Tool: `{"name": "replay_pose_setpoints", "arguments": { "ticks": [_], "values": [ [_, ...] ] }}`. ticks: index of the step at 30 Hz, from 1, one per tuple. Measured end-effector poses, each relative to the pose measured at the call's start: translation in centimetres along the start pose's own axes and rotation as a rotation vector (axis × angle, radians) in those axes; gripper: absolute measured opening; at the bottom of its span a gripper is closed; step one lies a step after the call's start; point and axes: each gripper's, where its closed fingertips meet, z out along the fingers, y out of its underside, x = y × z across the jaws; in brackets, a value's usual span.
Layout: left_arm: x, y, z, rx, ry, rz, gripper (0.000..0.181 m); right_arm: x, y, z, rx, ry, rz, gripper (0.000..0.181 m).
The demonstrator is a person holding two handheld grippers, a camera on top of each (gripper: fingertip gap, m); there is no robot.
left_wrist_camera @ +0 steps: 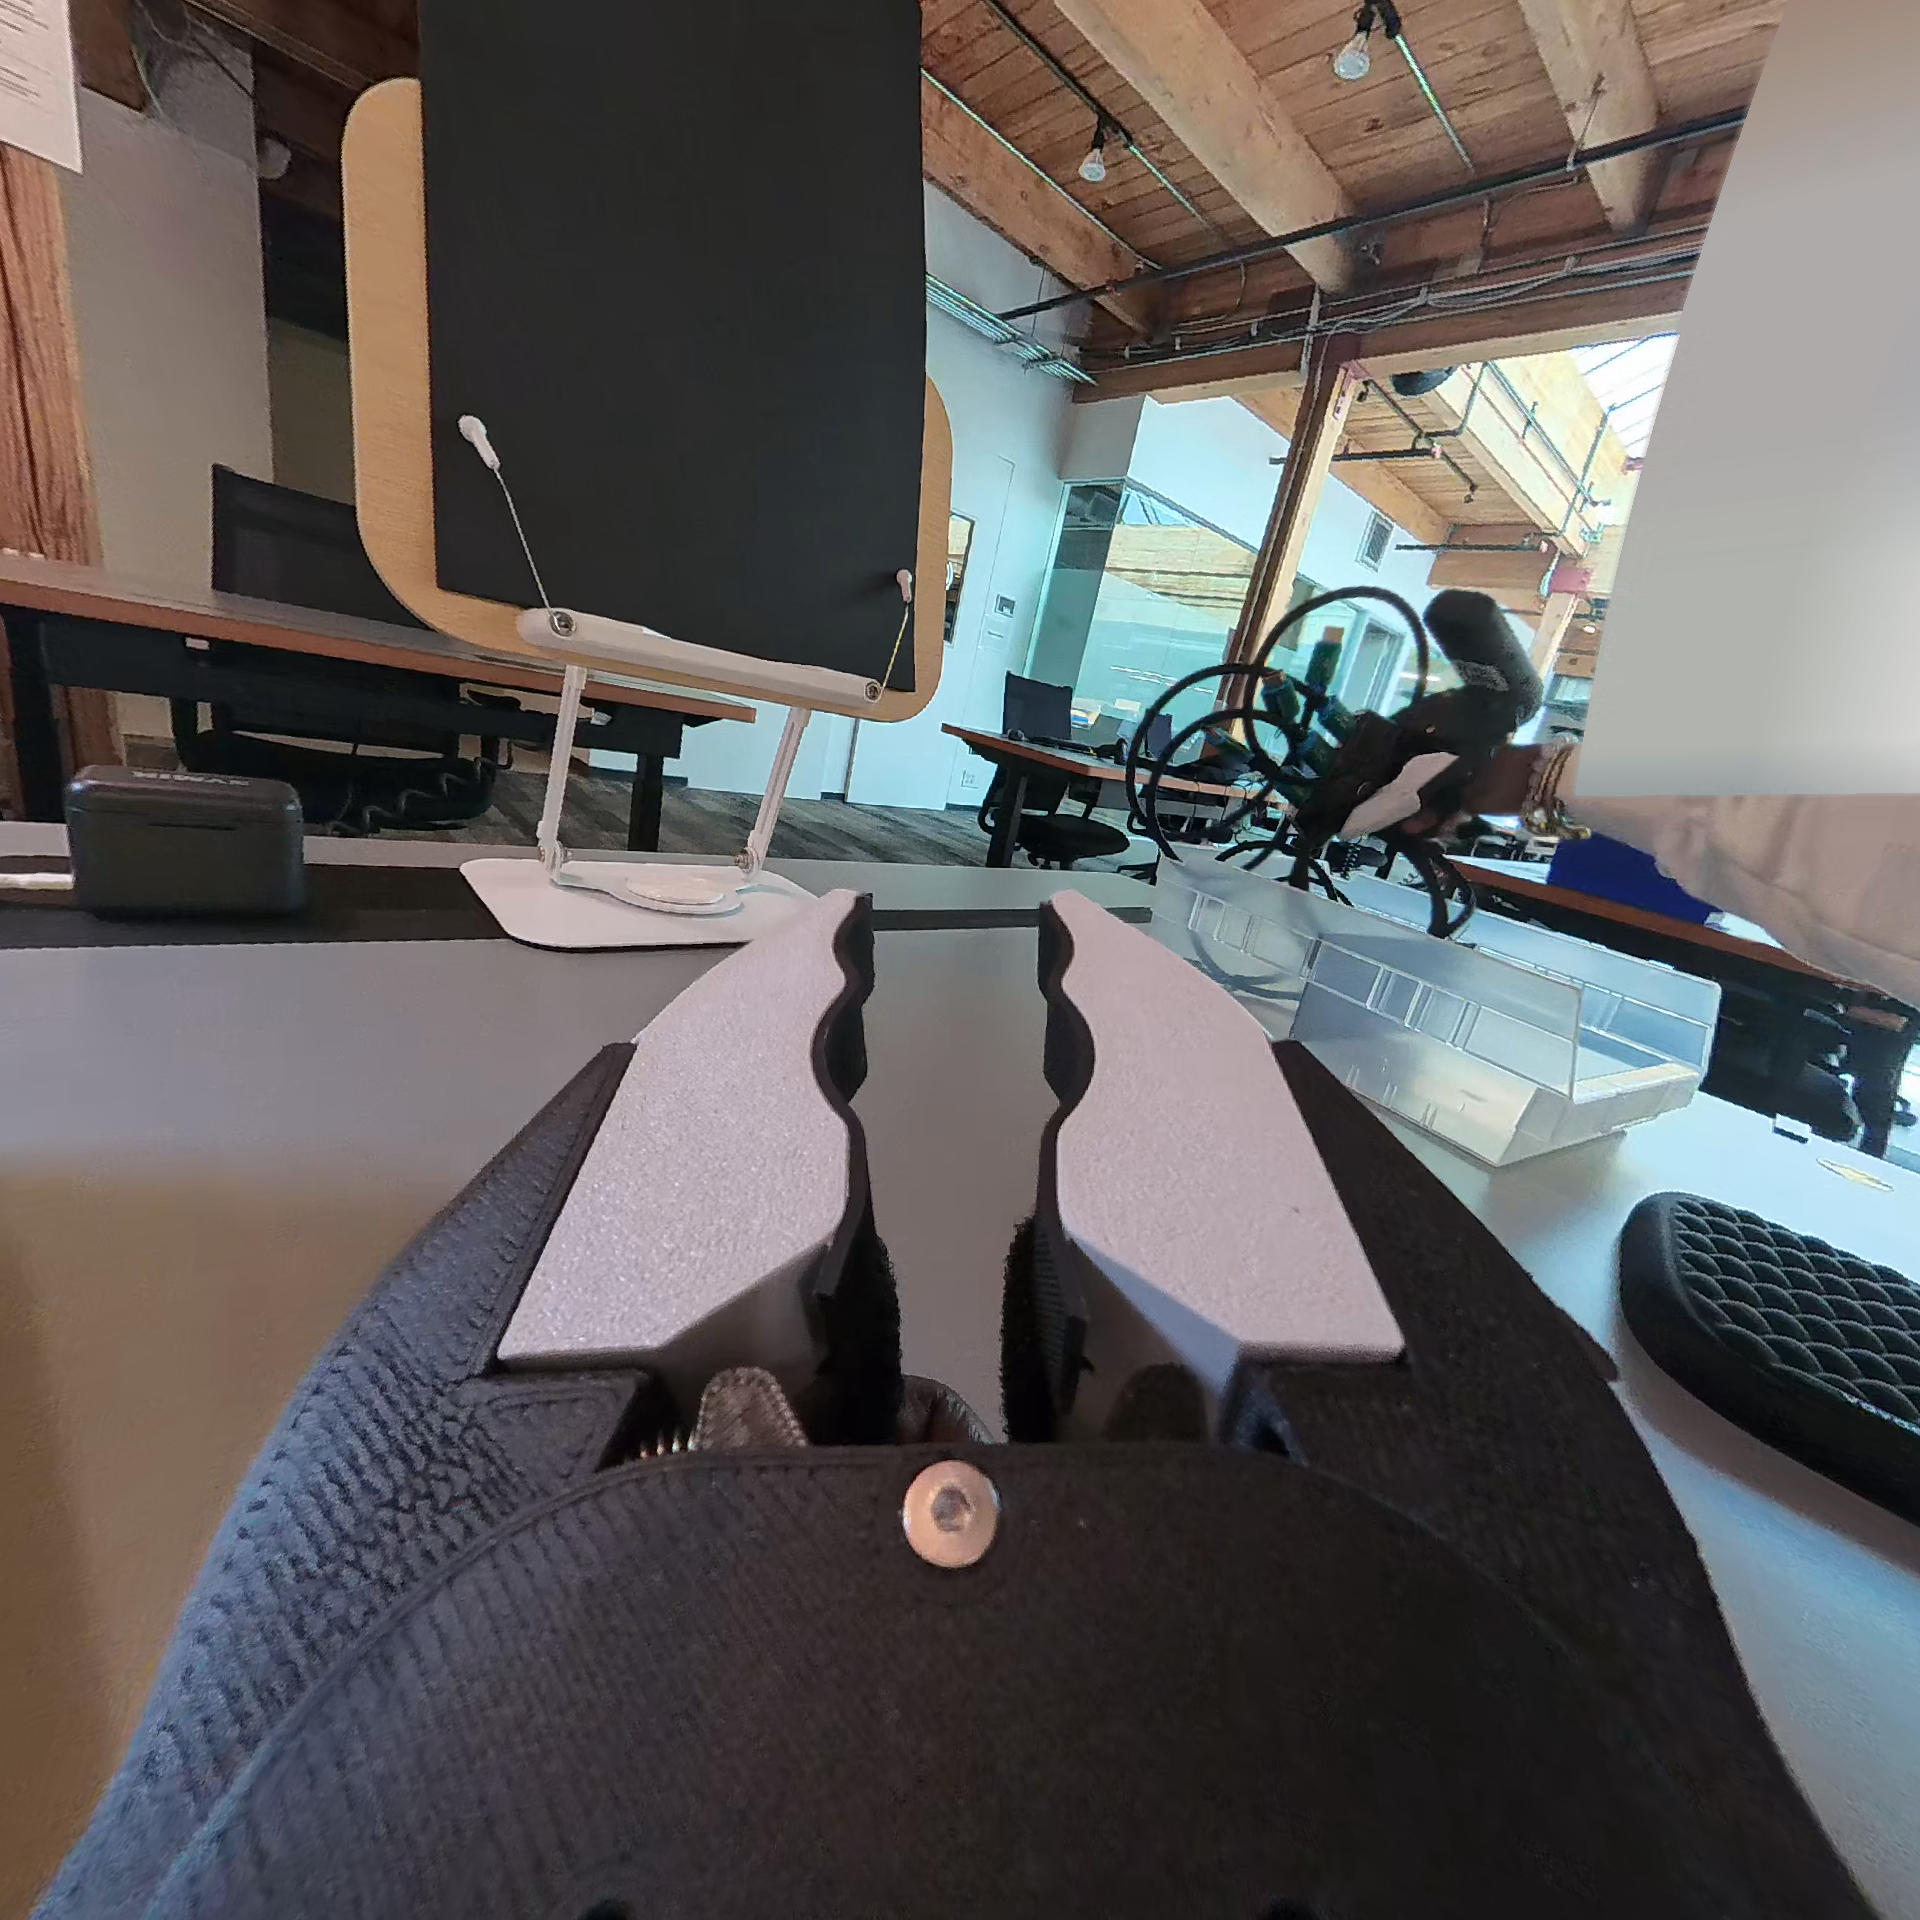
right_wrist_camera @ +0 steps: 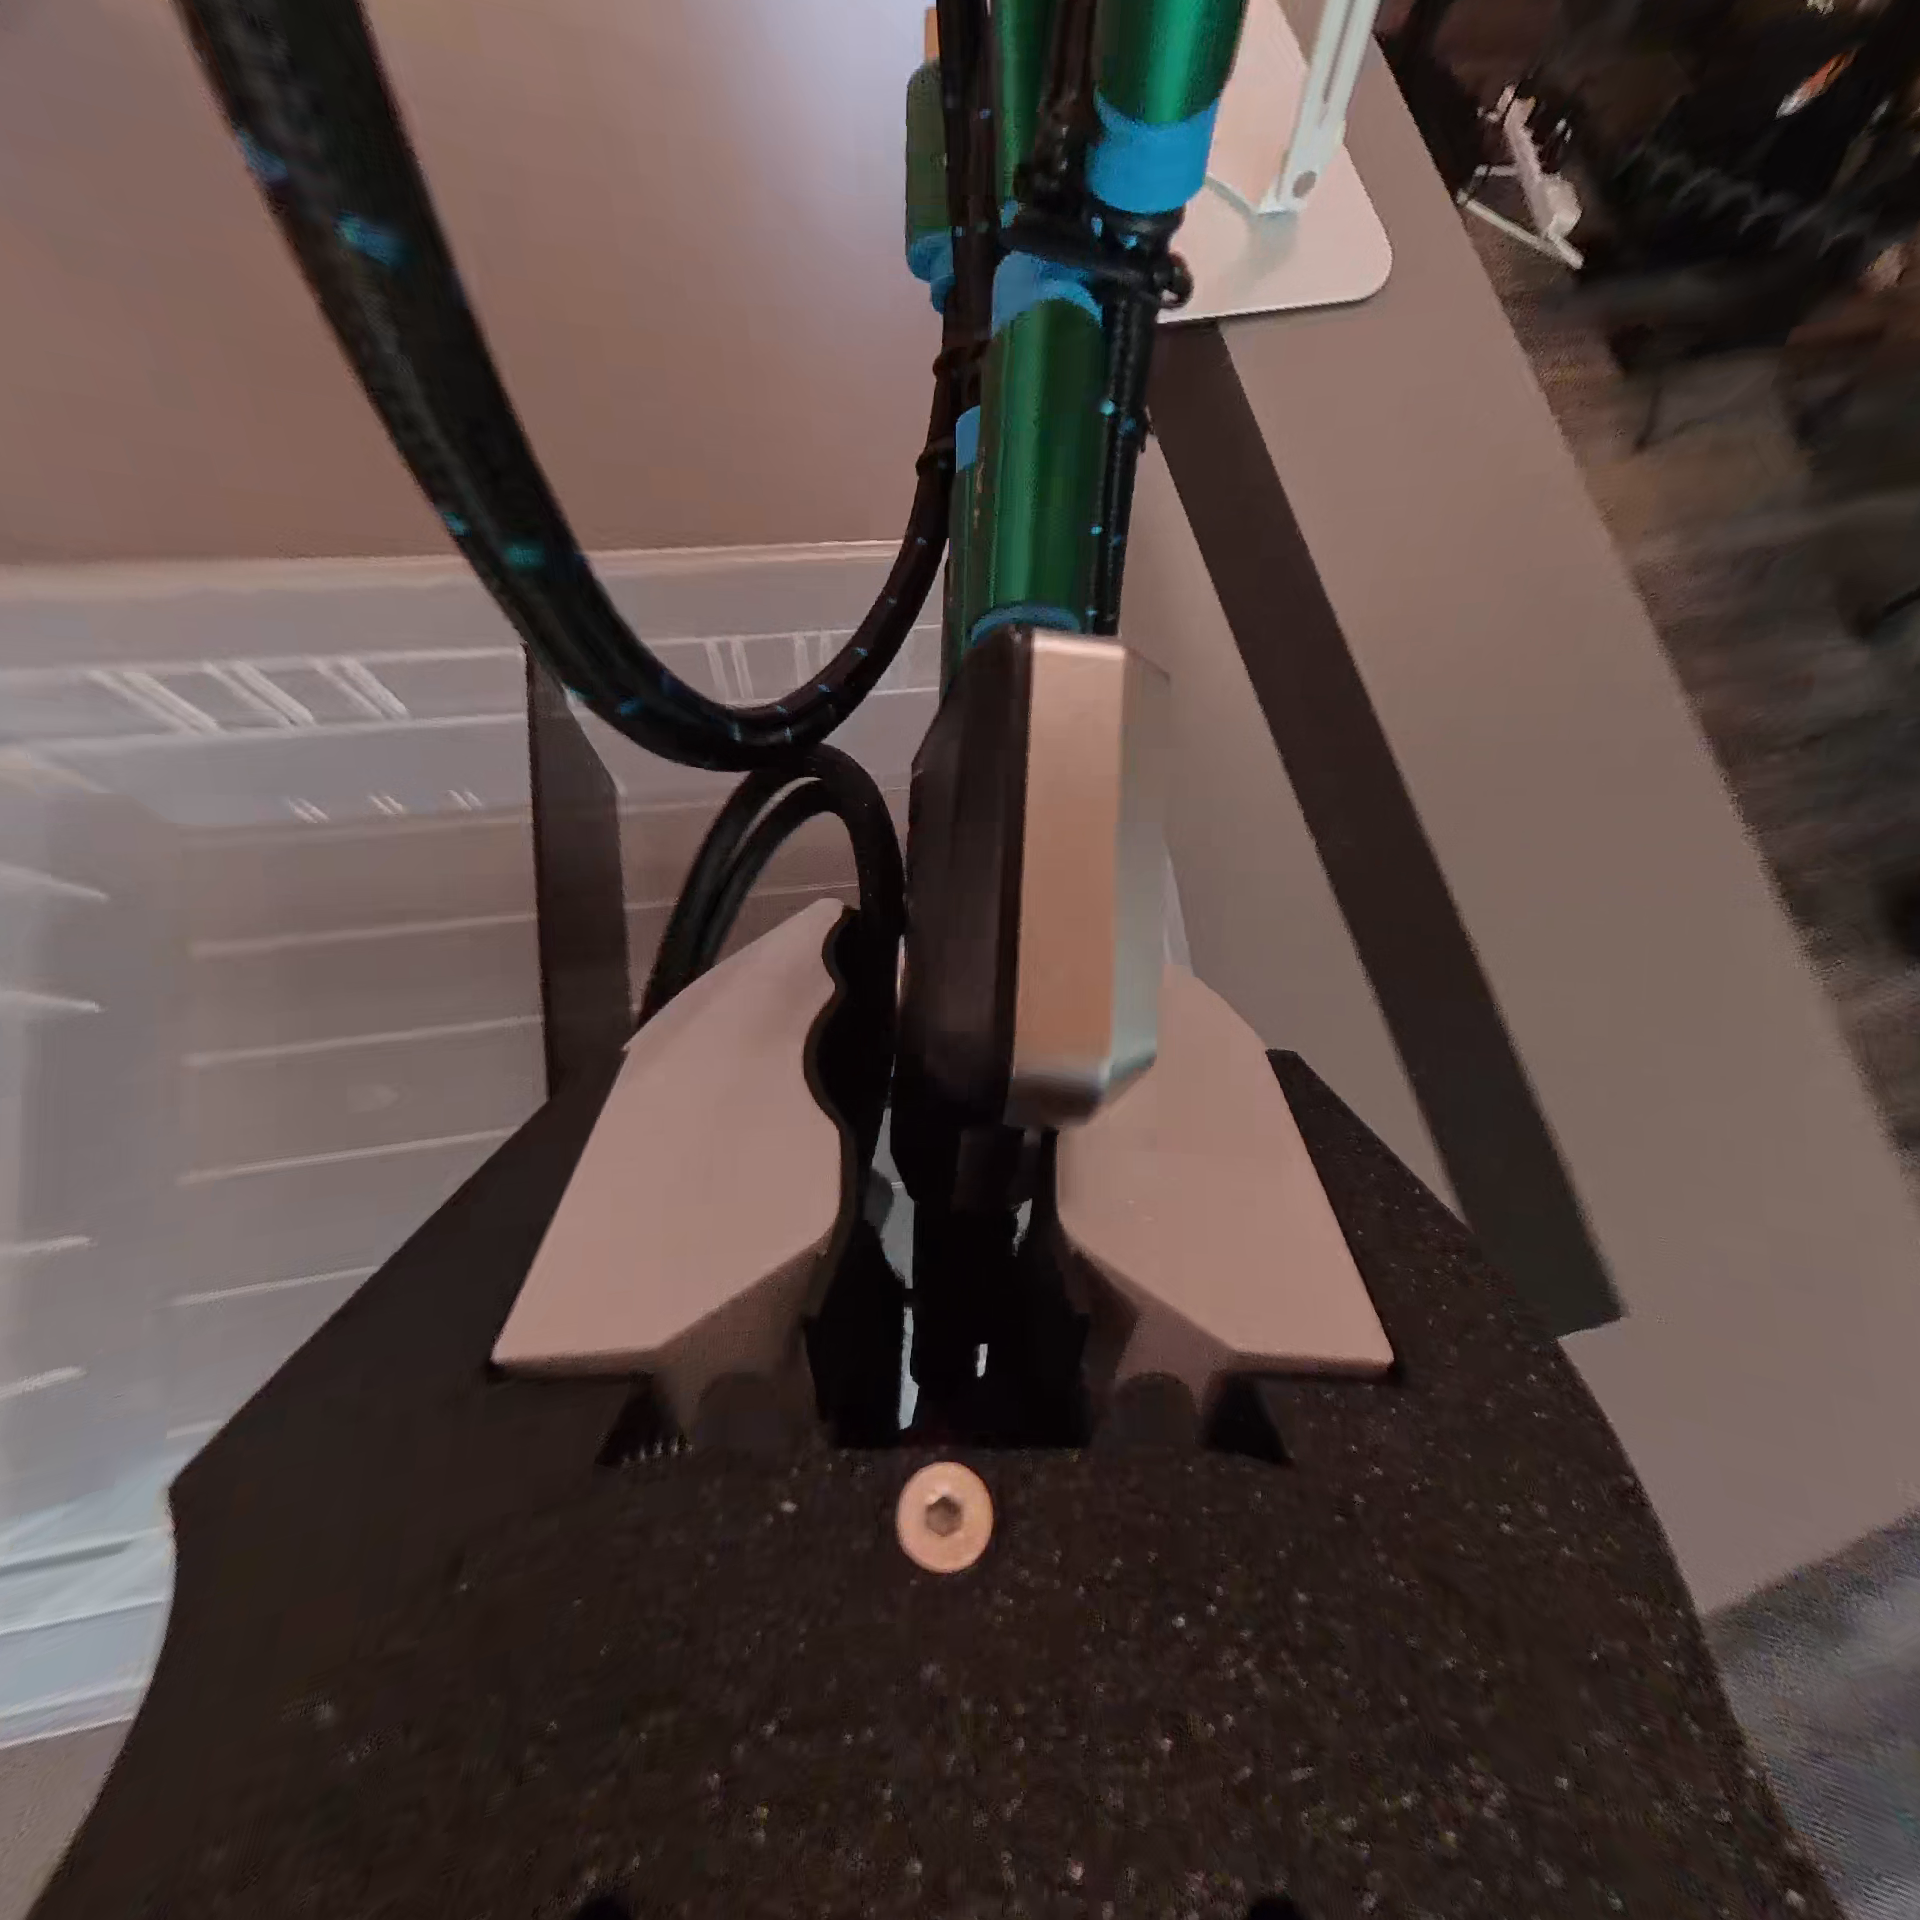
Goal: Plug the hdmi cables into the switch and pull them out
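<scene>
Silver, flat metal HDMI switch (right_wrist_camera: 1081, 883) sits pinched on edge in your right gripper (right_wrist_camera: 997, 935), held above the clear plastic bin (right_wrist_camera: 312, 935), with green-shelled plugs (right_wrist_camera: 1039, 488) and black braided cables (right_wrist_camera: 436, 416) rising from its far end. Your left gripper (left_wrist_camera: 956, 935) rests spread and empty over the grey table (left_wrist_camera: 312, 1039)

Writing shows in two places, both in the left wrist view. A white paper sheet (left_wrist_camera: 36, 78) hangs on the wall, top left, with printed lines too small to read. A dark grey case (left_wrist_camera: 185, 840) near the tabletop's far left edge carries raised lettering on its lid.
</scene>
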Motion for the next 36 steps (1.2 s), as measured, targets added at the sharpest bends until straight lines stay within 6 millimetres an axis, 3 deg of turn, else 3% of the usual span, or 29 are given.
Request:
{"name": "replay_pose_setpoints", "arguments": {
  "ticks": [8, 12, 16, 18, 22, 26, 31, 36],
  "values": [
    [0.4, 0.0, 0.1, 0.003, 0.022, 0.001, 0.03, -0.2, 0.8, 2.9, 0.066, 0.13, -0.108, 0.033],
    [0.5, -0.1, 0.0, 0.011, 0.029, -0.013, 0.03, -0.7, 1.3, 3.5, 0.033, 0.067, 0.007, 0.033],
    [0.4, -0.3, -0.1, 0.025, 0.029, -0.026, 0.03, -0.6, 1.3, 2.9, -0.069, -0.002, 0.081, 0.038],
    [0.4, -0.4, -0.2, 0.03, 0.029, -0.033, 0.03, -0.5, 0.3, 2.4, -0.061, -0.028, 0.12, 0.051],
    [0.3, -0.4, -0.2, 0.032, 0.03, -0.041, 0.03, -0.3, 0.0, 1.3, -0.151, -0.044, 0.041, 0.055],
    [0.1, -0.4, -0.2, 0.034, 0.023, -0.054, 0.03, 0.3, -0.1, -0.5, -0.271, -0.051, 0.099, 0.088],
    [-0.1, -0.3, -0.2, 0.033, 0.022, -0.068, 0.03, 0.0, -4.6, -3.4, -0.216, -0.039, 0.067, 0.098],
    [0.0, -0.1, 0.0, 0.022, 0.029, -0.069, 0.03, -0.7, -11.3, -4.7, -0.155, 0.035, 0.011, 0.14]
  ]
}}
